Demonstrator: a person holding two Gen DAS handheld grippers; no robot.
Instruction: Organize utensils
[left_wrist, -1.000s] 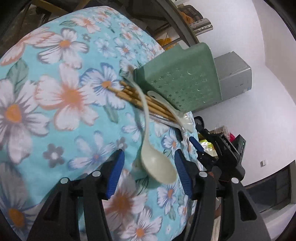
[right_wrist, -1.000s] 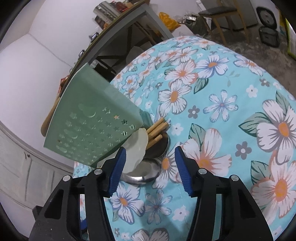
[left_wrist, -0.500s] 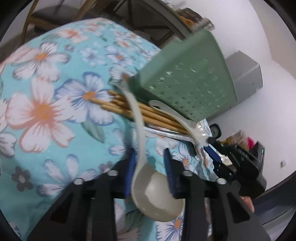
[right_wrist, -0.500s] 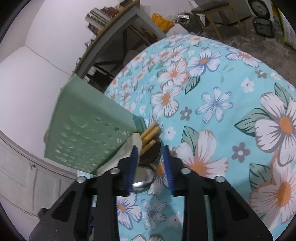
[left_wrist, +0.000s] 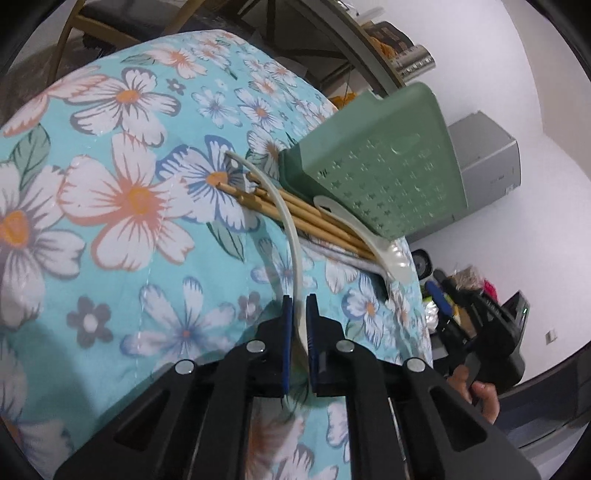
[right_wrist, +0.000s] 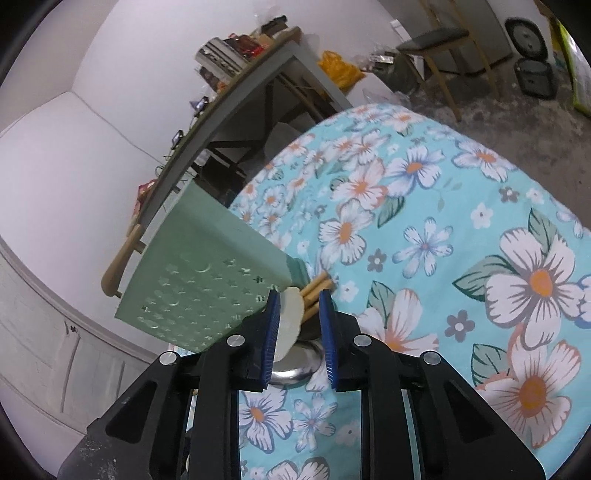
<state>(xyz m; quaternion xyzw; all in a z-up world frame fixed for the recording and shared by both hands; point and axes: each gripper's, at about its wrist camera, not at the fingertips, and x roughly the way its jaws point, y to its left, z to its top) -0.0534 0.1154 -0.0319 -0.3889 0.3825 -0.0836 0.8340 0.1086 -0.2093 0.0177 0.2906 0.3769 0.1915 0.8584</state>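
Note:
On the floral cloth, a long cream spoon (left_wrist: 288, 221) arcs from beside the green perforated holder (left_wrist: 373, 166) down to my left gripper (left_wrist: 299, 325), which is shut on its bowl end. Several bamboo chopsticks (left_wrist: 314, 218) and a second cream spoon (left_wrist: 391, 254) lie under the tilted holder's edge. In the right wrist view my right gripper (right_wrist: 298, 314) is closing. That spoon's bowl (right_wrist: 290, 317) presses its left pad. The chopstick ends (right_wrist: 314, 293) sit by its right pad, above a metal spoon (right_wrist: 295, 363). The holder (right_wrist: 199, 280) leans at the left.
The right gripper's body (left_wrist: 484, 325) and a hand (left_wrist: 480, 398) show past the table's right edge. A grey box (left_wrist: 487, 166) stands behind the holder. A cluttered shelf (right_wrist: 236, 55), a chair (right_wrist: 436, 40) and bare floor lie beyond the table.
Both grippers went from wide open to nearly closed. The left shut onto the long spoon, whose bowl is now hidden between its fingers. The right narrowed around the second spoon's bowl and the chopstick ends.

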